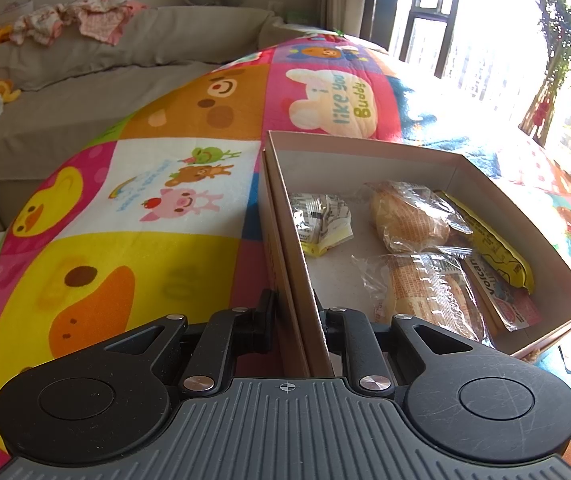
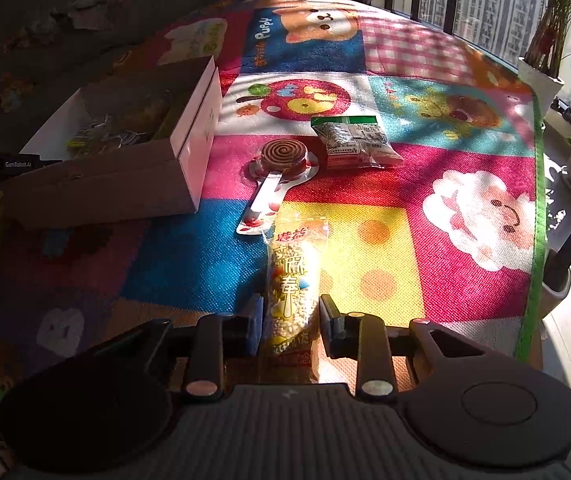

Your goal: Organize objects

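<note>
My left gripper (image 1: 293, 316): clamped on the near side wall of the cardboard box (image 1: 485, 178), one finger outside the wall and one inside, the jaws nearly together with only the cardboard between them.

My right gripper (image 2: 290, 322): jaws drawn in against a long clear pack of puffed rice sticks (image 2: 293, 280); both pads press its sides at the near end, and the rest of the pack lies on the mat, pointing away from me.

Cardboard box: open-topped, standing on the play mat (image 1: 145, 248). In the right wrist view it sits toward the mat's left side (image 2: 141, 168), mostly in shadow.

Inside the box: a small crumpled silver-and-yellow packet (image 1: 321, 224) against the wall I hold; a wrapped bread roll (image 1: 409, 216) toward the far wall; a second wrapped bread (image 1: 433, 296) nearer me; a yellow packet (image 1: 493, 248) leaning along the opposite wall; a flat printed packet (image 1: 501, 296) just beside and partly under it.

Still out on the mat: a spiral lollipop (image 2: 281, 168) in its wrapper, just beyond the far tip of the rice stick pack and between the box and a green-topped snack packet (image 2: 355, 142). The lollipop's handle end nearly touches the pack; the green-topped packet lies just beside the lollipop's disc, toward the window side.

Play mat: bright cartoon patches, sunlit on its right half, its green border (image 2: 535, 240) running along the right edge.
</note>
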The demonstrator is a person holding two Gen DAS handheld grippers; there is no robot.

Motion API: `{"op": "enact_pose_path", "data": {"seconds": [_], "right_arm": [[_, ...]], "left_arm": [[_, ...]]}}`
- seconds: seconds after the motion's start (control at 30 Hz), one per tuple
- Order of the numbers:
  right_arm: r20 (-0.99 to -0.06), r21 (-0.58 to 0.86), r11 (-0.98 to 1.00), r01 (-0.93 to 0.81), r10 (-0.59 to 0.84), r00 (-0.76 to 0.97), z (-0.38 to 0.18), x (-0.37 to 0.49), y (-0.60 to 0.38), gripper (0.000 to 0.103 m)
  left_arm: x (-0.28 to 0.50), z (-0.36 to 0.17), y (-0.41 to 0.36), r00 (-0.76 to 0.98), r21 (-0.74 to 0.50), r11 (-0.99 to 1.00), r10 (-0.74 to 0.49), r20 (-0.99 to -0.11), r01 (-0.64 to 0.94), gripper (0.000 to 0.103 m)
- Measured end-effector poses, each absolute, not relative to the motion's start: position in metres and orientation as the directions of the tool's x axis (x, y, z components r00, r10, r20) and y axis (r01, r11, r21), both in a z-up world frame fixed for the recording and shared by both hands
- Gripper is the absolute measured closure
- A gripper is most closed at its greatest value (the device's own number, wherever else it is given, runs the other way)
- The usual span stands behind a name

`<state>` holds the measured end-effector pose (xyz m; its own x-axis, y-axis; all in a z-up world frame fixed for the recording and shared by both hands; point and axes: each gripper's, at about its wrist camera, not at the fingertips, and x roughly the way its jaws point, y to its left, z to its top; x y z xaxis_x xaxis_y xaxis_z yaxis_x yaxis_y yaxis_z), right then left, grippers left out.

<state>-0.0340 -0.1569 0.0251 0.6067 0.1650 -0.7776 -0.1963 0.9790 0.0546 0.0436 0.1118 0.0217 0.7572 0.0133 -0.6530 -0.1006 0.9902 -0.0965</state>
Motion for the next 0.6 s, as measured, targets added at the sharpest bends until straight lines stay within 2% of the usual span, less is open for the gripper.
{"op": "enact_pose_path", "data": {"seconds": [0.6], "right_arm": [[-0.717, 0.109, 0.967, -0.232, 0.238, 0.655, 0.067, -0.068, -0.151, 0.075]], "left_arm": [[0.044, 0.021, 0.109, 0.754, -0.099, 0.990, 0.015, -0.656, -0.105, 0.086]]}}
